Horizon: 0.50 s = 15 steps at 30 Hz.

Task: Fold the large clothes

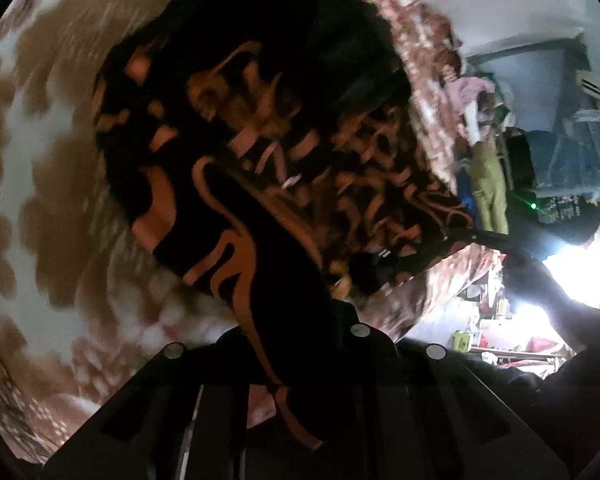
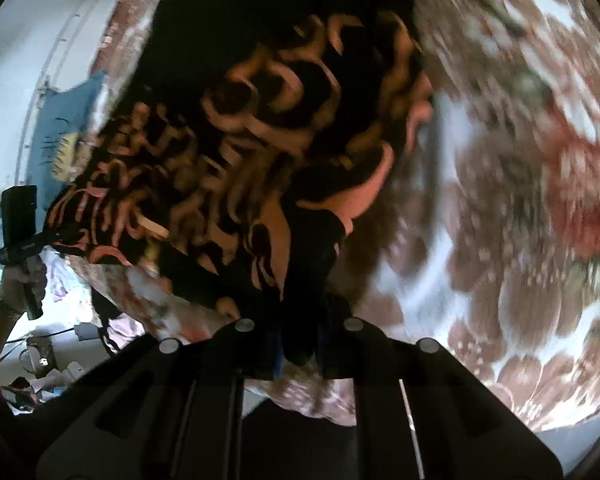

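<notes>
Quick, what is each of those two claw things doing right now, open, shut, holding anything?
Left gripper: shut on the black garment with orange swirl pattern.
Right gripper: shut on another edge of the same garment.

One black garment [image 1: 260,128] with orange markings, two grippers, left gripper [image 1: 296,356] and right gripper [image 2: 300,344], one floral bedspread [image 2: 500,240], one blue pillow [image 2: 60,128]

the garment [image 1: 260,152] is black with swirling orange-pink lines and bands. the bedspread [image 1: 40,184] under it is white with brown petal-like blotches, plus red and green patches in the right wrist view. a blue pillow [image 2: 60,120] carries a yellow patch.
</notes>
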{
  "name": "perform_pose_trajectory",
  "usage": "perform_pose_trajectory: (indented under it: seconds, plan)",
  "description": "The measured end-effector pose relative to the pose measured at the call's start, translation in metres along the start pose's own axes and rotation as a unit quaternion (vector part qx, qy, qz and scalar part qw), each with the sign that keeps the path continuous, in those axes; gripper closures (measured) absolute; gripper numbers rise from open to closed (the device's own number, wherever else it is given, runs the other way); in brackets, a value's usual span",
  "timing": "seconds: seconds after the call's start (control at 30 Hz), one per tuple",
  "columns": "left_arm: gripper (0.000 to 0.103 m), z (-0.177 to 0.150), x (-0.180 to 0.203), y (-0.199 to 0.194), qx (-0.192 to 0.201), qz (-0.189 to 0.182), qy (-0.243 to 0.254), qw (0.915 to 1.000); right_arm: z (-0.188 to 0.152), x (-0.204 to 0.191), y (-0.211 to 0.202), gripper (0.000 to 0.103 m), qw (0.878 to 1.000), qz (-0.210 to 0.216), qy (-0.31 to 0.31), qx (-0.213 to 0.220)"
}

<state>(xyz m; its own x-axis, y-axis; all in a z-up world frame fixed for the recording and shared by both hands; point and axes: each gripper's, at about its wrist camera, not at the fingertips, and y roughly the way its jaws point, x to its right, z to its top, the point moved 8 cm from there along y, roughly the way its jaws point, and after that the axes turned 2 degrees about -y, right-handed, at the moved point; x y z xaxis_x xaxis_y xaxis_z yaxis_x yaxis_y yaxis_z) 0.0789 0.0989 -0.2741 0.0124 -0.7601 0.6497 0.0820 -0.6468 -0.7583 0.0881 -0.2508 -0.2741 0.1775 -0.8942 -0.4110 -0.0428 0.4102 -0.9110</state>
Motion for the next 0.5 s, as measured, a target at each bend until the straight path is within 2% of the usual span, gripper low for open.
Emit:
perform_pose_trajectory:
  seconds: [0.1, 0.2, 0.27, 0.5]
  plan:
    - [0.092, 0.021, 0.023, -0.008, 0.008, 0.002, 0.028, 0.9996, 0.020, -0.010, -0.015, 0.091, 1.000, -0.001, -0.018, 0.020]
    - [0.093, 0.041, 0.042, -0.010, 0.002, 0.037, 0.073, 0.9966, 0.040, -0.022, -0.026, 0.091, 0.998, -0.023, -0.042, 0.033]
    - [0.093, 0.062, 0.059, -0.015, 0.010, 0.047, 0.097, 0.9941, 0.056, -0.031, -0.034, 0.091, 0.997, -0.031, -0.051, 0.049]
    - [0.093, 0.141, 0.116, -0.037, 0.062, 0.033, 0.154, 0.9856, 0.136, -0.058, -0.077, 0.091, 0.988, -0.032, -0.100, 0.117]
